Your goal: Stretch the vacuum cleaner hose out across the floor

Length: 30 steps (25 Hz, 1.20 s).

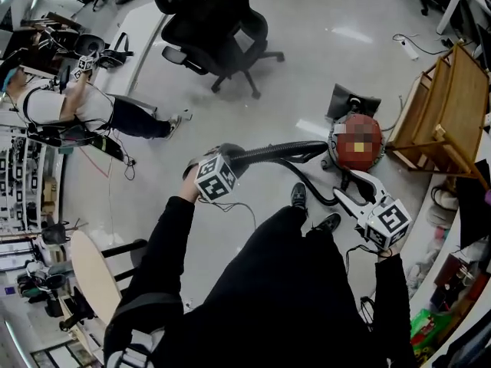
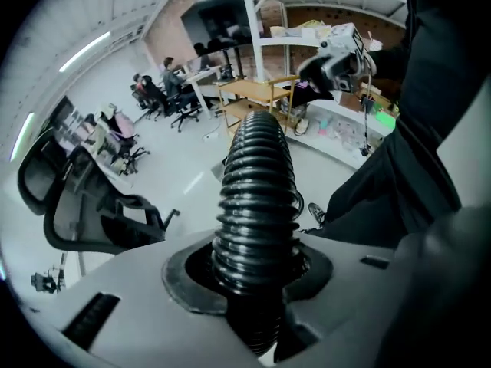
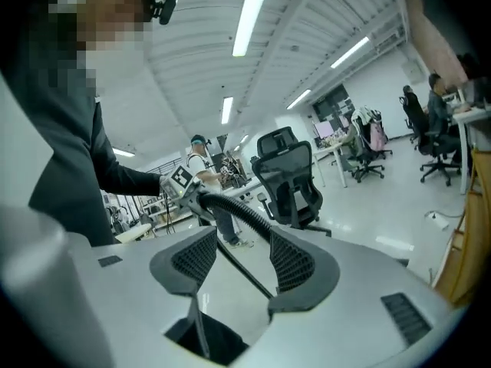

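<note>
So, left tongs (image 2: 257,271): clamped on the ribbed hose (image 1: 276,152), pads pinching it near the end furthest from the vacuum, held up off the floor (image 1: 307,60).
Right tongs (image 3: 242,261): jaws standing apart, gripping nothing. A thin dark cord (image 3: 242,263) shows through the gap, but it looks further off and I can't tell what it belongs to.
Hose: runs from the left tongs across in front of me to the red vacuum cleaner (image 1: 360,118), which sits on the floor at my right, just beside the wooden rack (image 1: 449,106).
Slip risk: those ribs are slick and round, so a hard tug could let the hose slide through the pads, I reckon.
Drag risk: pull left with nothing steadying the vacuum cleaner and the whole body probably comes along instead of the hose stretching. It could also tip or knock into the rack.
Trip risk: my shoes (image 1: 299,195) are right by the hose and a loop of thin cord on the floor, so it's easy to snag either one stepping back.
Open room: bare floor ahead and out to the left, plenty of it.
Edges: office chair (image 1: 219,21) ahead with its star base sticking out, another person (image 1: 92,110) down on the floor far left, and a round table (image 1: 92,271) close at my left side.
</note>
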Each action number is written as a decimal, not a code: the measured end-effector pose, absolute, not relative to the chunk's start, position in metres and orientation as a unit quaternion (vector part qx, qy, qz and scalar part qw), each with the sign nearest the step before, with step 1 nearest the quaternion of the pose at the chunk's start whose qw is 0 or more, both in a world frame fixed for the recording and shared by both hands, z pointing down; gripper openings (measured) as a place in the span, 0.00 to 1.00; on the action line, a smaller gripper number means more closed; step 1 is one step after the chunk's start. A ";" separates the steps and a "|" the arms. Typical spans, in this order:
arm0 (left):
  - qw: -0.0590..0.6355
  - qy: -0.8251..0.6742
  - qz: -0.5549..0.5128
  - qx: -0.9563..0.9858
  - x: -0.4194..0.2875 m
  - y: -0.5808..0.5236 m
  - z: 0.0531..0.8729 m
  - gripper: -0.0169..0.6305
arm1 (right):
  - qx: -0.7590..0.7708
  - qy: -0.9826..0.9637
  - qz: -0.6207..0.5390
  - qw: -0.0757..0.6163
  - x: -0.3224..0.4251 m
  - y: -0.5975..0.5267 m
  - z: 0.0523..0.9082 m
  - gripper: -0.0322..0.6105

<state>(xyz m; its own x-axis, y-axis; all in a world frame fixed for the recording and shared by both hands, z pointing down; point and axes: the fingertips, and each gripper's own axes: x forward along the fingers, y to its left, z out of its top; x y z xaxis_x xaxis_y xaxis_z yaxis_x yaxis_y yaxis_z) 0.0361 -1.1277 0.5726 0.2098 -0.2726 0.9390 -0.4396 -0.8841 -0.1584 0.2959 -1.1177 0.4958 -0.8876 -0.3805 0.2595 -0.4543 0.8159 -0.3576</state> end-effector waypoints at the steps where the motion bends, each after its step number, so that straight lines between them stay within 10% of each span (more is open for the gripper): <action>1: 0.077 -0.243 0.581 0.773 0.032 -1.125 0.570 0.25 | 0.215 -0.946 0.222 0.094 0.293 -1.105 0.506 0.40; 30: 0.373 -0.324 0.290 0.820 -0.169 -1.050 0.551 0.25 | 0.269 -0.900 0.320 0.118 -0.040 -0.934 0.512 0.40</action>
